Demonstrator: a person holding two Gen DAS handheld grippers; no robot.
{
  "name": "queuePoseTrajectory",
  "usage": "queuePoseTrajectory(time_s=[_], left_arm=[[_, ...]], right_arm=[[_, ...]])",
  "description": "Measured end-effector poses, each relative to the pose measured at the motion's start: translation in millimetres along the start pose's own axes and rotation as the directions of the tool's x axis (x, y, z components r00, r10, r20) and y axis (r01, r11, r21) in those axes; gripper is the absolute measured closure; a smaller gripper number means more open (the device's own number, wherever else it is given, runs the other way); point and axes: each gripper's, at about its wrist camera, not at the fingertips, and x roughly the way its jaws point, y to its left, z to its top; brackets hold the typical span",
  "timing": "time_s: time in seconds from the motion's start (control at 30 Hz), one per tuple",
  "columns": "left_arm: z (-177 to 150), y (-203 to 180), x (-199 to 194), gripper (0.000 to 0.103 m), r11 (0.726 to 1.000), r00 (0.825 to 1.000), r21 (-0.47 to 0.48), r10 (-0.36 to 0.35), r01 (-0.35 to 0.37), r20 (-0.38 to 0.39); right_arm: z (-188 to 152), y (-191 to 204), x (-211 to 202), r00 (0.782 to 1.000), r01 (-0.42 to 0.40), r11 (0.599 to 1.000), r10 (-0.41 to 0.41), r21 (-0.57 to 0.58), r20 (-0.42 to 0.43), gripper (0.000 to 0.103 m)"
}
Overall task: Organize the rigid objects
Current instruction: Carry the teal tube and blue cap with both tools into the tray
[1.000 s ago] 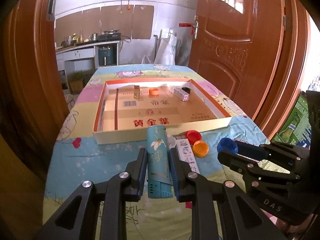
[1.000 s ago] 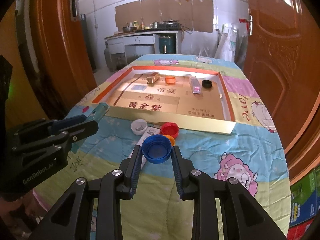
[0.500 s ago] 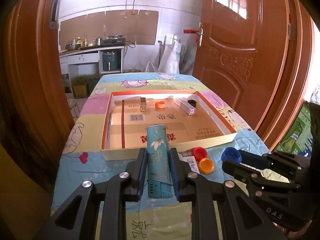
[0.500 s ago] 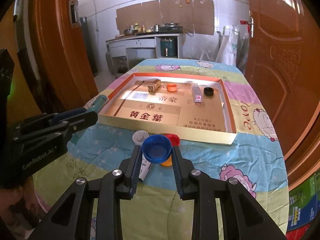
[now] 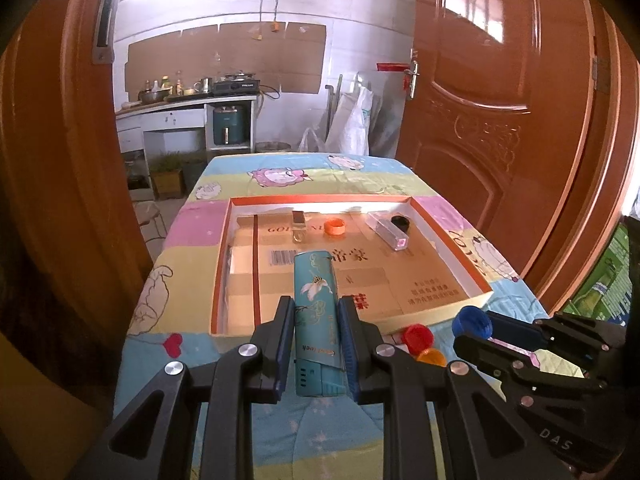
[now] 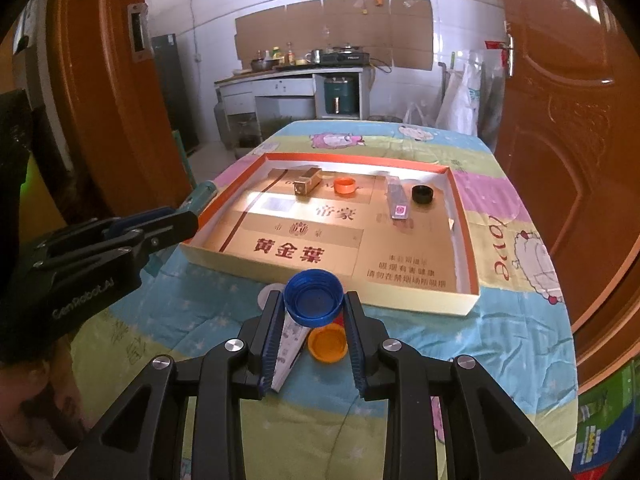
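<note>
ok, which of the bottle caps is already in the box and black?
The black cap at the box's far right, beside the clear case. The other cap inside is orange; blue, red and another orange remain outside.

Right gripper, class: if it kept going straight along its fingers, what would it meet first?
Probably the near wall of the cardboard tray, just ahead of the right gripper and its blue cap; depth is uncertain, so it might clear the wall.

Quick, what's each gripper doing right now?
Left gripper: closed on the teal lighter.
Right gripper: closed on the blue bottle cap.
</note>
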Motion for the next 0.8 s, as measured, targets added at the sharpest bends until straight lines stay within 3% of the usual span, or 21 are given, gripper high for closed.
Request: queuePoseTrajectory(time_s=[0.8], left_arm=[[44.5,23.7,53.5,0.08,0.998,0.998,-0.041,0.055,-0.055,0.005]], right_arm=[[53.1,-24.0,48.6,1.0,-0.021,1.0,0.021,-0.01,0.006,0.072]])
